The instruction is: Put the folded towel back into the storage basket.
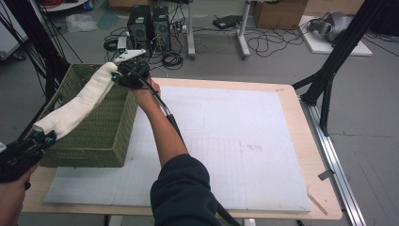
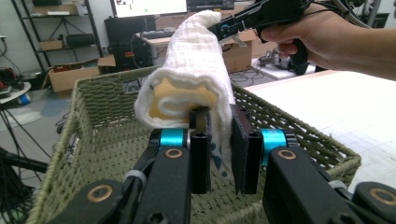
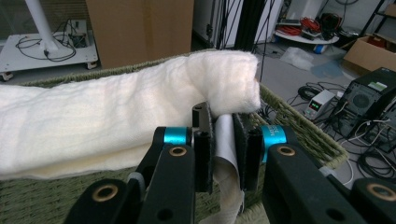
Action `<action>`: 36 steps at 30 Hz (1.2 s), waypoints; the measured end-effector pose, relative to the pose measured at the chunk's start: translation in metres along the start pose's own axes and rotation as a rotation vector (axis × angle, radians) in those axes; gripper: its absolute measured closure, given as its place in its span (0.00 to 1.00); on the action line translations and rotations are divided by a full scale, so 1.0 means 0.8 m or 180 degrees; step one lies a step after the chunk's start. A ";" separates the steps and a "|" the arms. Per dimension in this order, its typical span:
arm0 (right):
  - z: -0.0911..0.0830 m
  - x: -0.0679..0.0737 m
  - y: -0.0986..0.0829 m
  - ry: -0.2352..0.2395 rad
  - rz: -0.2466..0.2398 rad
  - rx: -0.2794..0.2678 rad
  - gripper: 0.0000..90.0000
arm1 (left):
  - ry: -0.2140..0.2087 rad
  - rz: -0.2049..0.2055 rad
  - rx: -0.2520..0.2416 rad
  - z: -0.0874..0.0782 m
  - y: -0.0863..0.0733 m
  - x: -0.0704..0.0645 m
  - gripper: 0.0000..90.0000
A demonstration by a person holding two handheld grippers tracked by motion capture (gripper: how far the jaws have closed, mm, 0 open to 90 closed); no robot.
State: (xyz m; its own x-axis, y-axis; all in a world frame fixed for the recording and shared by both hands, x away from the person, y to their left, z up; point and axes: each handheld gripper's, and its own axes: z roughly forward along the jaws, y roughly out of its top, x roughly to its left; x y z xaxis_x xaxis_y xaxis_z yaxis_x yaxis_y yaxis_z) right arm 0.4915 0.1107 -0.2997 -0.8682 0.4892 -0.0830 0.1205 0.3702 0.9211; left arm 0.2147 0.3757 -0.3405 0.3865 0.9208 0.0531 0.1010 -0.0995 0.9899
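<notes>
A rolled white towel (image 1: 77, 104) is stretched between the two grippers above a green woven basket (image 1: 101, 136) that sits at the left edge of the white mat (image 1: 235, 141) on the wooden table (image 1: 324, 188). The left gripper (image 1: 40, 139), low at the near left corner of the basket, has its jaws nearly closed on the near end of the towel; in the left gripper view (image 2: 219, 149) a fold of the cloth (image 2: 187, 79) hangs down between the jaws, and the rolled end shows a yellowish inner layer. The right gripper (image 1: 117, 75), held up over the far right corner of the basket, pinches the other end of the towel, and in the right gripper view (image 3: 223, 149) its jaws are drawn close on a thin flap of the cloth (image 3: 140, 107). The towel slopes from the far, higher end down toward the near end, hanging over the basket's opening (image 2: 102, 140) and clear of its floor. The person's right forearm and dark sleeve (image 1: 181, 188) reach across the mat.
</notes>
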 end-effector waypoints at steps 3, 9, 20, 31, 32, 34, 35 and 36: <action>0.007 0.003 0.001 0.0005 0.0029 -0.0006 0.90 | 0.0042 0.0007 0.0014 -0.001 -0.001 0.002 0.88; 0.016 0.008 0.001 -0.0020 0.0050 -0.0023 0.90 | 0.0080 0.0015 0.0040 0.002 -0.002 0.003 0.88; 0.038 0.016 -0.006 -0.0182 -0.0109 0.0261 0.67 | 0.0351 -0.0108 0.0309 0.015 -0.004 0.021 0.50; -0.007 0.005 0.001 -0.0018 -0.0058 0.0092 0.53 | 0.0162 -0.0166 0.0182 0.014 0.007 0.014 0.32; -0.014 0.002 0.001 0.0015 -0.0057 0.0084 0.51 | 0.0130 -0.0194 0.0186 0.016 0.007 0.013 0.30; -0.028 -0.003 -0.001 0.0079 -0.0001 0.0089 0.46 | 0.0077 -0.0251 0.0188 0.021 0.007 0.008 0.27; -0.035 -0.005 -0.002 0.0088 0.0002 0.0086 0.45 | 0.0060 -0.0252 0.0194 0.023 0.008 0.005 0.26; -0.042 -0.007 -0.003 0.0114 -0.0006 0.0079 0.44 | 0.0037 -0.0248 0.0196 0.025 0.009 0.002 0.25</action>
State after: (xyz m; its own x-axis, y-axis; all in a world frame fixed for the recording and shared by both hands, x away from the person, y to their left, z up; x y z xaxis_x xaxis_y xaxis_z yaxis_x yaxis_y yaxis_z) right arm 0.4799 0.0806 -0.2888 -0.8850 0.4601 -0.0708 0.1303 0.3908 0.9112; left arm 0.2345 0.3692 -0.3362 0.3647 0.9309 -0.0219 0.1867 -0.0501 0.9811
